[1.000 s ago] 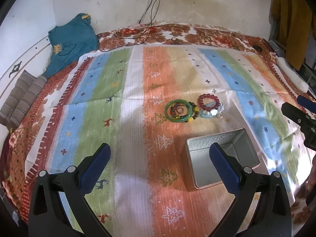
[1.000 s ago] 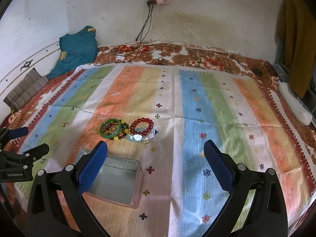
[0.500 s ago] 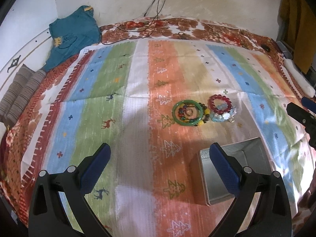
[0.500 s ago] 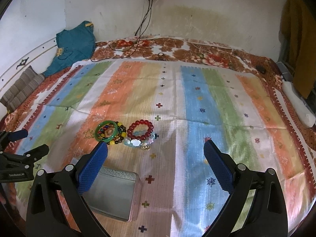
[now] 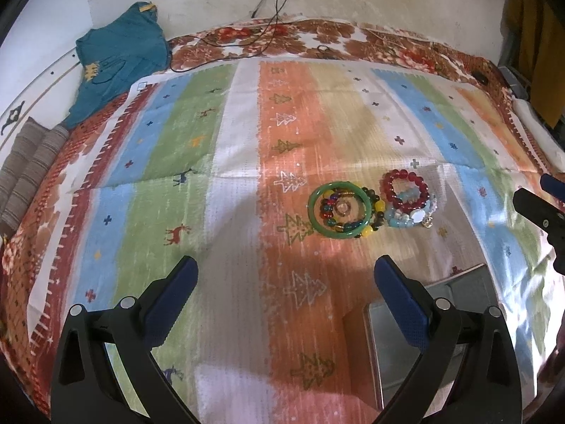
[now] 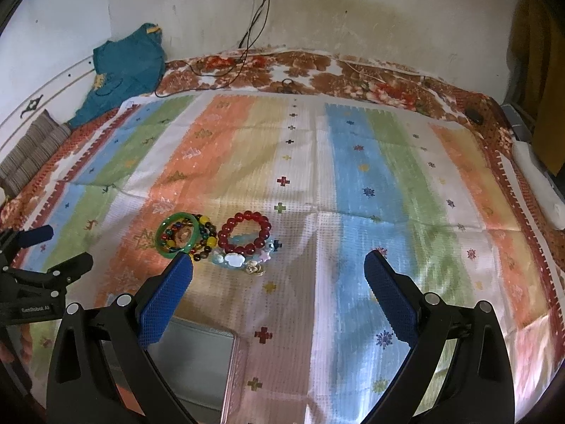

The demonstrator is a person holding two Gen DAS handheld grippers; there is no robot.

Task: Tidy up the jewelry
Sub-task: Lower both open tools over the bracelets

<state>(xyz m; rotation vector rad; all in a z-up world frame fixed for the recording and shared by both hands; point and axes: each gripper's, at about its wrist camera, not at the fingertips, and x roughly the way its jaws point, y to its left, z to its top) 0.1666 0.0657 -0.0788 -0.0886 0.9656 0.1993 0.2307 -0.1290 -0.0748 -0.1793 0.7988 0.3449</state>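
Note:
A green bangle (image 5: 340, 210) lies over a multicoloured bead bracelet (image 5: 374, 212) on the striped cloth, beside a red bead bracelet (image 5: 404, 189) and a pale blue charm bracelet (image 5: 406, 219). They also show in the right wrist view: green bangle (image 6: 177, 235), red bracelet (image 6: 244, 232), blue charm bracelet (image 6: 235, 258). An open silver metal box (image 5: 459, 321) sits near me, also in the right wrist view (image 6: 197, 367). My left gripper (image 5: 284, 291) is open and empty, short of the jewelry. My right gripper (image 6: 277, 291) is open and empty, just behind the jewelry.
A teal garment (image 6: 123, 67) and folded striped cloth (image 6: 31, 152) lie at the far left. Cables (image 6: 254, 28) hang from a wall socket. A white roll (image 6: 536, 183) lies at the right bed edge. The striped cloth (image 6: 353, 162) covers the bed.
Both grippers have moved forward toward the jewelry, which now sits larger and nearer. The box has slid toward the bottom of both views. Both stay open.

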